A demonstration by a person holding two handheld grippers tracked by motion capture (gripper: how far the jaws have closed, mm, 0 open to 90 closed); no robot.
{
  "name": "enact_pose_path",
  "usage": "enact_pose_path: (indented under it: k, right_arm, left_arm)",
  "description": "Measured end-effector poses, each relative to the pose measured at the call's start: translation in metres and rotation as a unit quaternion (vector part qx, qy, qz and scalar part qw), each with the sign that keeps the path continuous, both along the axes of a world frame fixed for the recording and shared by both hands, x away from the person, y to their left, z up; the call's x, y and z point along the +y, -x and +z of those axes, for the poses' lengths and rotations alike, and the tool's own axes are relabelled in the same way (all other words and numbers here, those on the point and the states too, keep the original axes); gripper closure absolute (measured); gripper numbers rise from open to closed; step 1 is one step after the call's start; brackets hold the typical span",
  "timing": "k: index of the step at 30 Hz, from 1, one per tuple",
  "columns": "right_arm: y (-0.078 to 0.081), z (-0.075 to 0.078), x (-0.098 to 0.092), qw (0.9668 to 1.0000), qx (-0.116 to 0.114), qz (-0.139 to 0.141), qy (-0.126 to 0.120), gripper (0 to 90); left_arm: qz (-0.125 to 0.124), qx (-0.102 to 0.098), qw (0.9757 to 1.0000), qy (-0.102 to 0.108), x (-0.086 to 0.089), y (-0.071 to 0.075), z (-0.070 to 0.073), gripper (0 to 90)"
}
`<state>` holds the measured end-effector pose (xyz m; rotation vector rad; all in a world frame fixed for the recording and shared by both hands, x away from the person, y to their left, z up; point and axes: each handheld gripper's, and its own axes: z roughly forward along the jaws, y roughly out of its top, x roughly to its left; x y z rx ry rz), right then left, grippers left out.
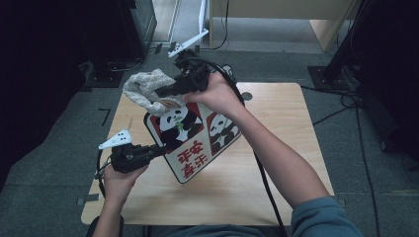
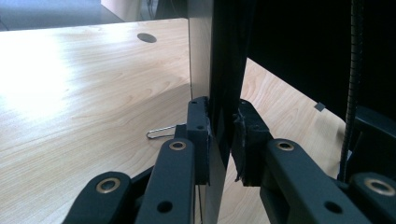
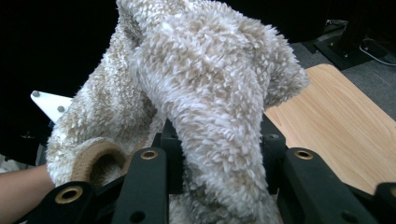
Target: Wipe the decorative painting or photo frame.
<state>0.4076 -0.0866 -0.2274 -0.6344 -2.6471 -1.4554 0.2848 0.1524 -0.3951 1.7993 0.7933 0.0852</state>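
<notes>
Fluffy beige fleece cloth [image 3: 205,93], clamped in our right gripper [image 1: 170,91], hangs at the top edge of the flat panda-printed board [image 1: 190,136], probably for wiping. Our left gripper [image 1: 160,149] pinches this board's edge to keep it tilted above the wooden table [image 1: 276,123].

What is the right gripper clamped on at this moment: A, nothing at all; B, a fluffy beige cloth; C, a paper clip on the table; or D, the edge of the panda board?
B: in the right gripper view the right gripper has its jaws pressed on either side of the fluffy beige cloth, and the high view shows that cloth held at the top of the panda board.
</notes>
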Motion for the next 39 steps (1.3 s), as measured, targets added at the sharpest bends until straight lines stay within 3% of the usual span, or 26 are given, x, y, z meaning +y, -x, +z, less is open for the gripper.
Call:
enact_pose_path:
  k: [39]
  right_arm:
    - [-0.02,-0.001,-0.041,0.9992,0.006,-0.038,-0.005,63.8]
  left_arm:
    - [-0.001,0.005,1.0,0.004,0.001,-0.001,0.0,78.9]
